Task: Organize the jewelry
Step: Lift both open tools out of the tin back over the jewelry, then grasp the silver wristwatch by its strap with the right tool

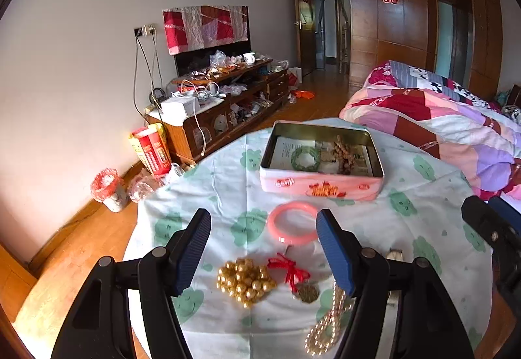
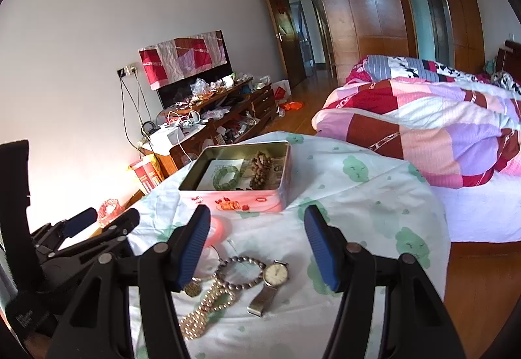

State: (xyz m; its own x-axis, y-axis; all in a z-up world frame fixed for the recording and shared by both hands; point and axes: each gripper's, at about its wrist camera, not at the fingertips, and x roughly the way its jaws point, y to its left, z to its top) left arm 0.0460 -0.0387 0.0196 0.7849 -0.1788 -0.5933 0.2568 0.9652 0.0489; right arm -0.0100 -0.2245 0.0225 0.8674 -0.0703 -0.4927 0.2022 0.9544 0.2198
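An open pink tin [image 1: 320, 188] [image 2: 239, 201] stands on the table and holds a green bracelet [image 1: 305, 158] [image 2: 225, 177] and brown beads [image 1: 345, 152] [image 2: 260, 170]. In front of it lie a pink bangle [image 1: 290, 227], gold beads [image 1: 245, 281], a red-corded pendant [image 1: 298, 277], a pale bead strand [image 1: 327, 324] [image 2: 208, 307], a silver bead bracelet [image 2: 239, 271] and a wristwatch [image 2: 272, 282]. My left gripper [image 1: 263, 248] is open above the gold beads and pendant. My right gripper [image 2: 257, 248] is open above the watch and bracelet. Both are empty.
The round table has a white cloth with green prints [image 1: 407, 196] [image 2: 358, 189]. A bed with a patchwork quilt [image 2: 423, 118] stands to the right. A cluttered wooden TV cabinet [image 1: 228, 98] lines the left wall. Wooden floor surrounds the table.
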